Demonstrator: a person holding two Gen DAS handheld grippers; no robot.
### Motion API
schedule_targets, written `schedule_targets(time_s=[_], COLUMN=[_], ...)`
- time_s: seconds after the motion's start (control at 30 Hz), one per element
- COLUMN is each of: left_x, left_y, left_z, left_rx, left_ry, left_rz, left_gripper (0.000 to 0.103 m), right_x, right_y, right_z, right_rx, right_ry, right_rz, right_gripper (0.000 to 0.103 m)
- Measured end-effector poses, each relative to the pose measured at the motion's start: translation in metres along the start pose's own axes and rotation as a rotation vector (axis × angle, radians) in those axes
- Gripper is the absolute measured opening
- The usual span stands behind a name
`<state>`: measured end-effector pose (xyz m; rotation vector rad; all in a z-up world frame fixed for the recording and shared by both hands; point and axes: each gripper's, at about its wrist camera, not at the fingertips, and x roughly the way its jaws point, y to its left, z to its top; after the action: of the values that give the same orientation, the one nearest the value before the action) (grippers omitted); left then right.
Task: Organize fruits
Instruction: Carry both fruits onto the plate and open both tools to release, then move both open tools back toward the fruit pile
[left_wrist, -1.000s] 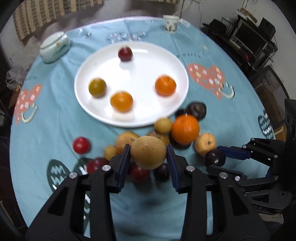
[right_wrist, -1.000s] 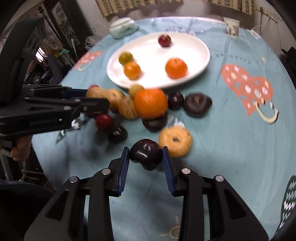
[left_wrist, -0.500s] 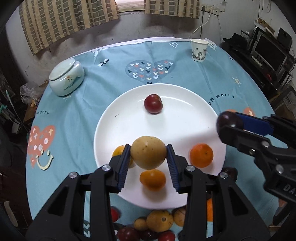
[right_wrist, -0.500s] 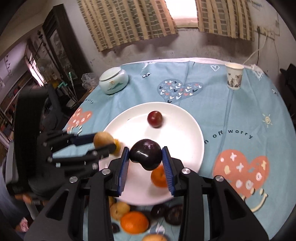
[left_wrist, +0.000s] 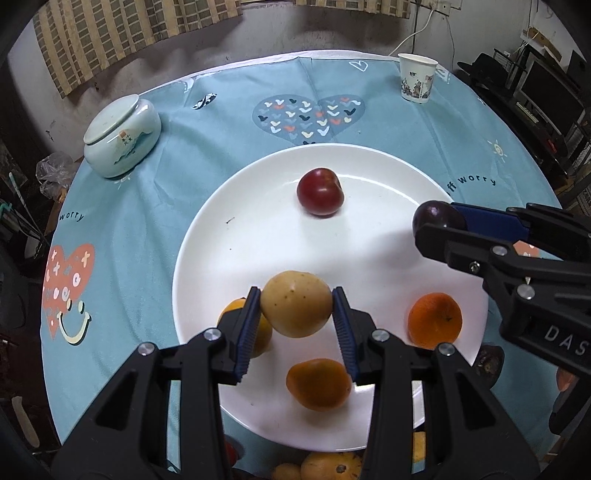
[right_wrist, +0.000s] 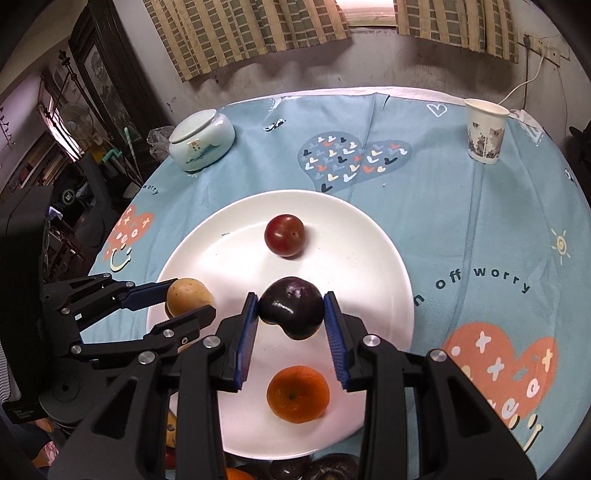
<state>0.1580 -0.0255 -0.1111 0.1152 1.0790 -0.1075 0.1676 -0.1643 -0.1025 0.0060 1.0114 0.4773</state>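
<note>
Left gripper (left_wrist: 296, 309) pinches a tan pear (left_wrist: 295, 302) across its widest part, held above the near-left of the white plate (left_wrist: 236, 236); right gripper (right_wrist: 290, 312) pinches a dark plum (right_wrist: 290, 306) the same way, above the plate's middle. Both fruits look round, smooth-skinned and fairly light, so likely to roll once set down and to bruise if squeezed hard. Judged best taken at the equator, as now, and let go low over bare plate, clear of the red plum (right_wrist: 284, 235) and orange (right_wrist: 297, 393).

Plate (left_wrist: 207, 236) mid-table; jar (left_wrist: 122, 136) behind-left, cup (left_wrist: 416, 77) behind-right.
</note>
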Motion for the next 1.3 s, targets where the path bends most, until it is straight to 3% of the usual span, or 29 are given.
schedule_targets(time_s=[0.3, 0.33, 0.37, 0.4, 0.53, 0.6, 0.63, 1.0, 1.3], left_x=[0.002, 0.002, 0.002, 0.002, -0.002, -0.007, -0.011, -0.058, -0.099], left_y=[-0.001, 0.0, 0.0, 0.0, 0.001, 0.001, 0.001, -0.002, 0.051], left_z=[0.001, 0.002, 0.001, 0.001, 0.0, 0.001, 0.0, -0.013, -0.079], left_rx=[0.008, 0.006, 0.005, 0.004, 0.0, 0.001, 0.005, 0.011, -0.107], left_ry=[0.002, 0.005, 0.007, 0.008, 0.0, -0.014, -0.026, -0.104, -0.102], left_rz=[0.008, 0.011, 0.011, 0.012, 0.018, 0.024, 0.03, 0.035, 0.027], left_gripper=[0.04, 0.04, 0.04, 0.04, 0.042, 0.059, 0.061, 0.061, 0.066], right_x=[0.01, 0.011, 0.012, 0.009, 0.001, -0.005, -0.008, -0.067, -0.099], right_y=[0.002, 0.001, -0.001, -0.003, -0.004, -0.006, -0.006, 0.003, 0.026], right_z=[0.002, 0.002, 0.003, 0.002, 0.002, 0.001, 0.0, -0.055, -0.136], right_rx=[-0.019, -0.016, -0.008, 0.015, 0.004, 0.015, 0.021, 0.04, -0.016], right_ry=[0.038, 0.045, 0.049, 0.033, -0.002, -0.005, -0.008, -0.036, 0.026], right_rz=[-0.001, -0.016, -0.021, -0.026, -0.033, -0.03, -0.035, -0.038, -0.074], right_gripper=[0.04, 0.045, 0.07, 0.077, 0.077, 0.077, 0.077, 0.077, 0.077])
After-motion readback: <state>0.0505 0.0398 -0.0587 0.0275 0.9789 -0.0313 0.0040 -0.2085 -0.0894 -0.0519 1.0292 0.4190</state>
